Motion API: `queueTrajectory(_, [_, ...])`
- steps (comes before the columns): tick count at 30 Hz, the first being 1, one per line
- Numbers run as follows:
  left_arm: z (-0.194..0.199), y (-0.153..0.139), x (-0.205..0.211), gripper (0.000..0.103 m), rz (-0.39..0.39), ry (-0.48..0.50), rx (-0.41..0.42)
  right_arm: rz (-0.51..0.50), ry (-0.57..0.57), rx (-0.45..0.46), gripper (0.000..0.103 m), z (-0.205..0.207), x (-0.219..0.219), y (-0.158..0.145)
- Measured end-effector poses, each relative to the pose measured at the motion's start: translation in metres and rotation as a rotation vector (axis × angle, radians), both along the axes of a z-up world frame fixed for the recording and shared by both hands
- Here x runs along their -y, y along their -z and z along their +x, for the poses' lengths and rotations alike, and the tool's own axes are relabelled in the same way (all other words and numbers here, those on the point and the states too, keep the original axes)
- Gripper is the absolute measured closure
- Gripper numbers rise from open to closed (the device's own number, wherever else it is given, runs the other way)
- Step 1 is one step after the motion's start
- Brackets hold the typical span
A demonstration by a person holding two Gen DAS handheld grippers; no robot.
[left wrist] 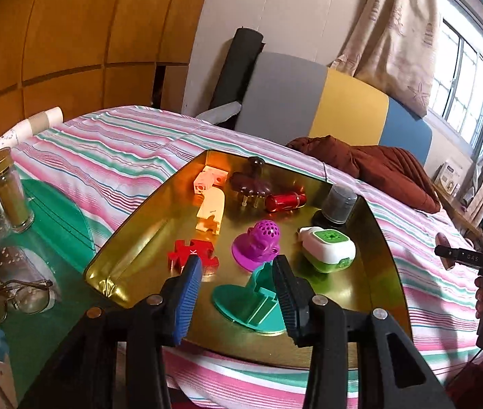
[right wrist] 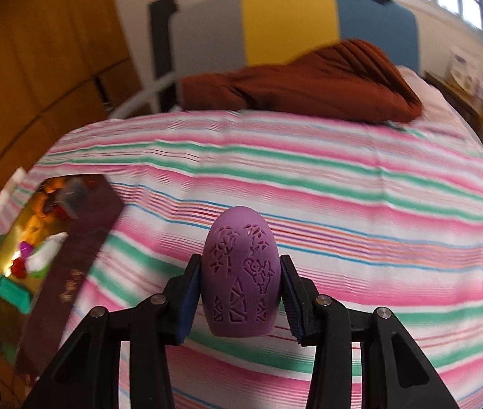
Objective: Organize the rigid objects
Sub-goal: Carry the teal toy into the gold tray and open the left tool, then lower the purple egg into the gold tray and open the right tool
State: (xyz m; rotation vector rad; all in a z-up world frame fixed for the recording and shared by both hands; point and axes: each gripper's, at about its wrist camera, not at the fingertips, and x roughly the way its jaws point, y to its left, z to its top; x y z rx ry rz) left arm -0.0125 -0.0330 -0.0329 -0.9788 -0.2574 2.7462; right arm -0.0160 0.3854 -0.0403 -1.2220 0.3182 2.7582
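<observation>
The right gripper [right wrist: 239, 284] clamps a purple egg [right wrist: 240, 279] (carved with small patterns) above the striped bedspread [right wrist: 343, 187], well apart from the gold tray [left wrist: 132, 259]. The left gripper [left wrist: 238, 272] stands open over the tray's near end, its pads either side of a teal stand [left wrist: 246, 303] without pressing it. In the tray also lie a red puzzle piece [left wrist: 192, 254], a magenta figure [left wrist: 256, 245] and a red capsule [left wrist: 285, 201].

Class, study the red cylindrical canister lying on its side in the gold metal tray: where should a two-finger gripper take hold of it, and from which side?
Grip the red cylindrical canister across its middle, from above. It lies flat on the gold metal tray, so its curved sides are free, while the dark brown plastic piece crowds one end.
</observation>
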Motion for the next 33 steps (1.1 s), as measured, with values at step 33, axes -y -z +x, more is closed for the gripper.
queueTrajectory(33, [0.021, -0.006, 0.003, 0.060, -0.058, 0.003, 0.026, 0.122, -0.434, 0.145, 0.059, -0.008, 0.262, -0.003])
